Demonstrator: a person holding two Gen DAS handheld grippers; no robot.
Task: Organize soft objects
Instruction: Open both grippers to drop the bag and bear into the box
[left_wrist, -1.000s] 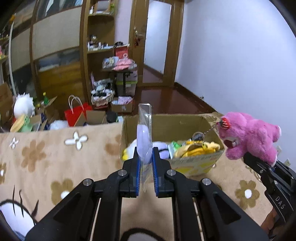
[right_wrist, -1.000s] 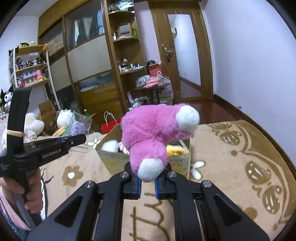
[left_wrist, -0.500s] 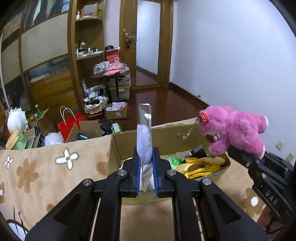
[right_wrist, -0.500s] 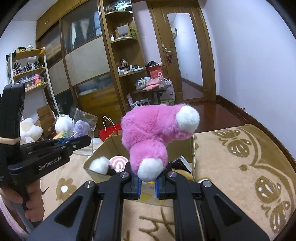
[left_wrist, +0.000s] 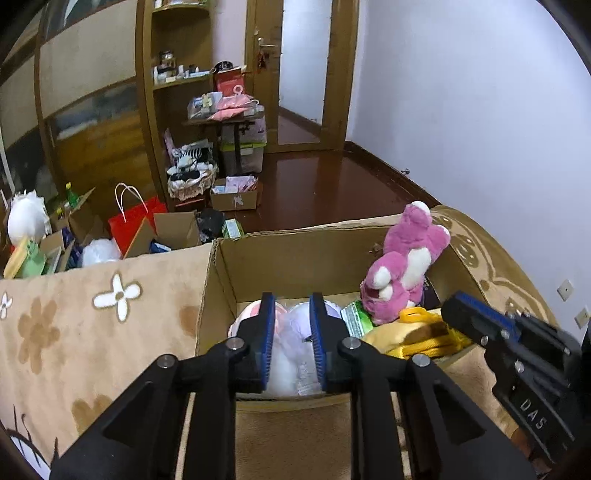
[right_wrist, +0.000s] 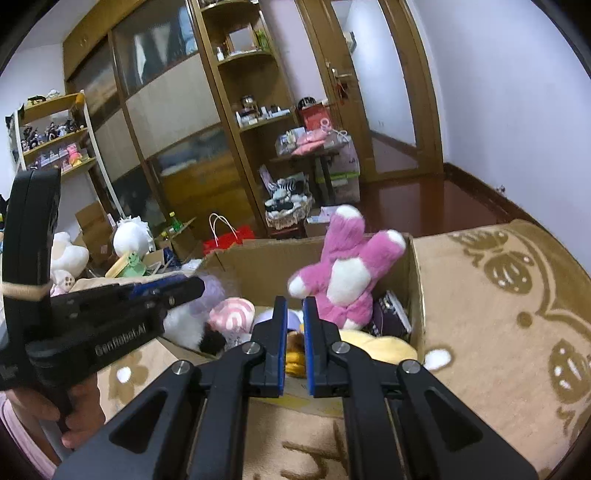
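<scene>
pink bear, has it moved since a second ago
Yes. The pink bear has left the right gripper and dropped into the cardboard box, by its right wall.

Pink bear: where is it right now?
The pink bear is in the cardboard box, at its far right corner, leaning against the wall, above the yellow plush.

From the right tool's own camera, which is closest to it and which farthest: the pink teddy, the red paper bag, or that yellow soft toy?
1. Yellow soft toy: in the cardboard box, just past the right tool.
2. Pink teddy: behind it, against the box's far right corner.
3. Red paper bag: on the floor beyond the box, to the left.
</scene>
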